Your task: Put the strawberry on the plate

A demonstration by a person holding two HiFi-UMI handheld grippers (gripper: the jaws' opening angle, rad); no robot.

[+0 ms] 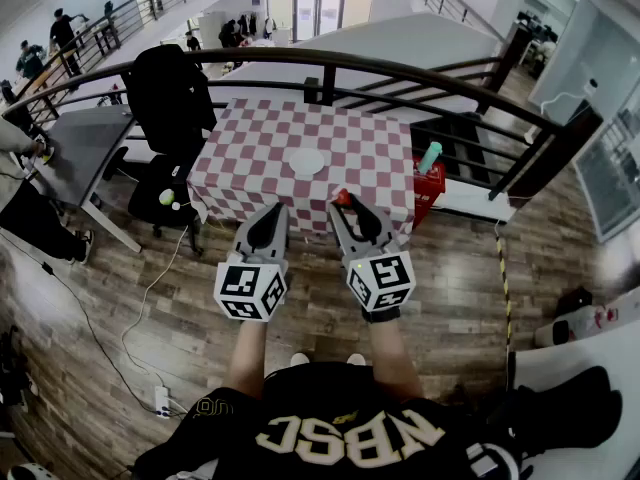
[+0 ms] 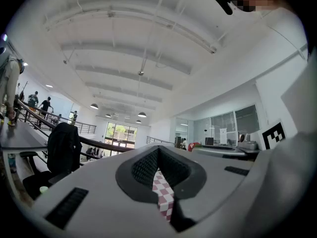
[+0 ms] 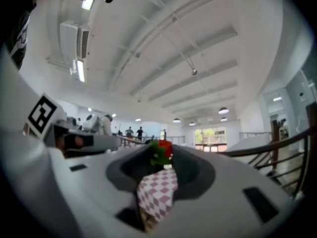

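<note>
Right gripper [image 1: 355, 216] pinches strawberry [image 3: 161, 151] at its tips, short of plate [image 1: 306, 161]; left gripper [image 1: 270, 218] closed, empty; I judge fruit light, soft, bruisable, so grip gently across red body, not leaves.

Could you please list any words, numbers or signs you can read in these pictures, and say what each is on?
"NBSC": pale letters on the person's black shirt, seen upside down; my best reading.
Left marker cube and right marker cube: square code patterns, no words.
Anything else is too small or blurred to read.
</note>
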